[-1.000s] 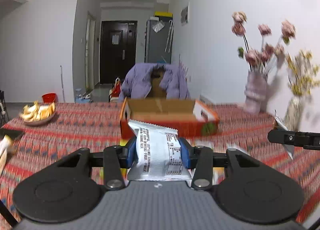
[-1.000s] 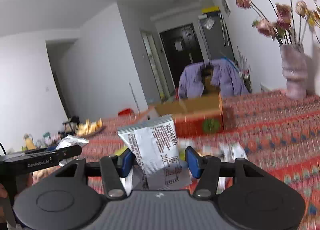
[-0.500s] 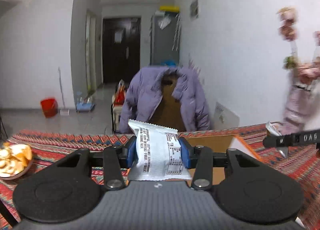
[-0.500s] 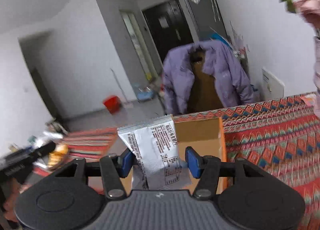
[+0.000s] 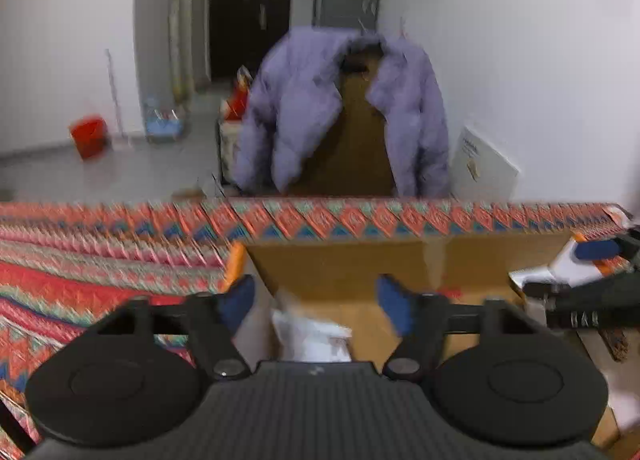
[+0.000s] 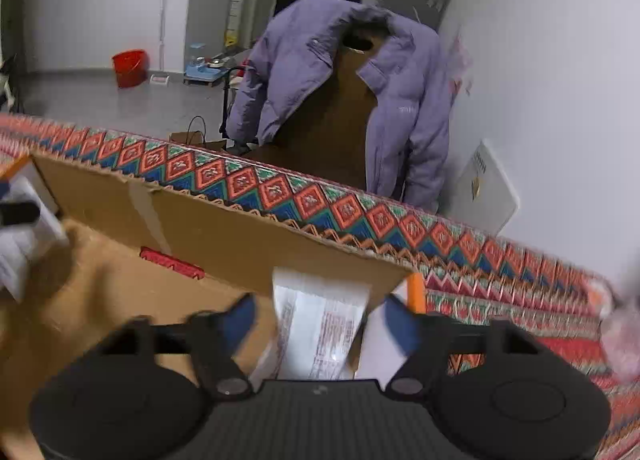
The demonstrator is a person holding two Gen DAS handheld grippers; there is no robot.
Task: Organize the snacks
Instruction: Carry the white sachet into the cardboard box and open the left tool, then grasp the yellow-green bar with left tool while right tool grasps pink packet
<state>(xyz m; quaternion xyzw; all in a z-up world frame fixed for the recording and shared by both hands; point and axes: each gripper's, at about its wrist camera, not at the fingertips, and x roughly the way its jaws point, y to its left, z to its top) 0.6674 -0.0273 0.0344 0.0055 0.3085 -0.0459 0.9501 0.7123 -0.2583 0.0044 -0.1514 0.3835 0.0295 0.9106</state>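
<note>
My left gripper hangs over the open cardboard box, its jaws opening. A blurred white snack packet sits low between the blue pads, and neither pad touches it. My right gripper is over the same box near its right corner, jaws also opening. Its silver packet with printed text stands loose between the pads, with a gap on each side. In the left wrist view the right gripper shows at the right edge. In the right wrist view the left gripper shows at the left edge.
The box stands on a red patterned tablecloth close to the table's far edge. Behind the table a purple jacket hangs over a chair. A white panel leans on the wall and a red bucket stands on the floor.
Both grippers have moved forward over the box and tipped downward. Their jaws have spread, and the two packets have slipped from the pads and dropped lower.
</note>
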